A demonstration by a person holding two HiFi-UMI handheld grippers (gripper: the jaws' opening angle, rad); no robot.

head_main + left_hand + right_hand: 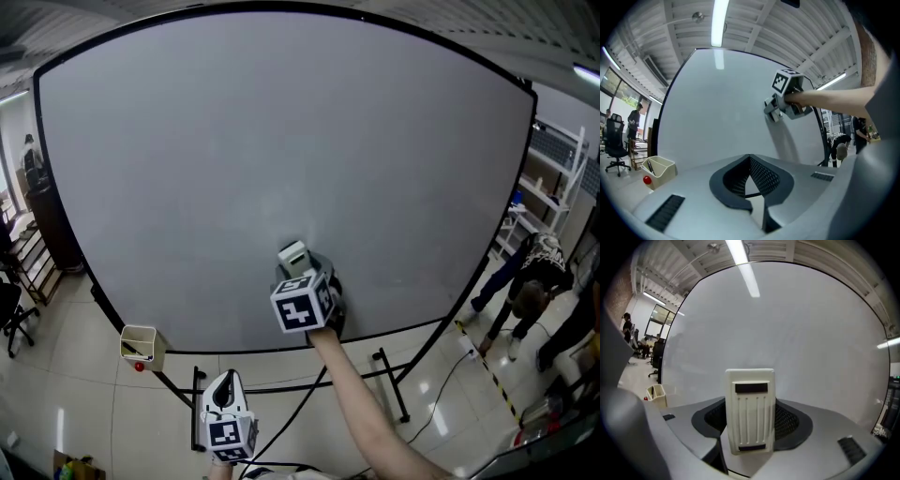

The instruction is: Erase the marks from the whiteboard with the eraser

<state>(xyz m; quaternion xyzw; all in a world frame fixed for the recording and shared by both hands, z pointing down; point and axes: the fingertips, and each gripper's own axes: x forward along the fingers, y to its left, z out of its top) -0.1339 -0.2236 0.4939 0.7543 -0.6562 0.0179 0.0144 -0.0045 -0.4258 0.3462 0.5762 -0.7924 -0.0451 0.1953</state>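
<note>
Now, eraser (750, 411): upright and clamped, at the lower middle of the whiteboard (281, 141); whether it touches is unclear.
Whiteboard: no distinct marks show, faint smudging at most.
Right gripper (300, 274): clenched on the eraser.
Left gripper (750, 180): jaws together, empty, held low below the board.
Wiping: best with the pad flat, even pressure and overlapping strokes.

Beige box (148, 354), bent-over person (536, 265)

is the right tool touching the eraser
Touching. In the right gripper view the right tool is shut on the eraser, jaws pressing both its sides.
</note>
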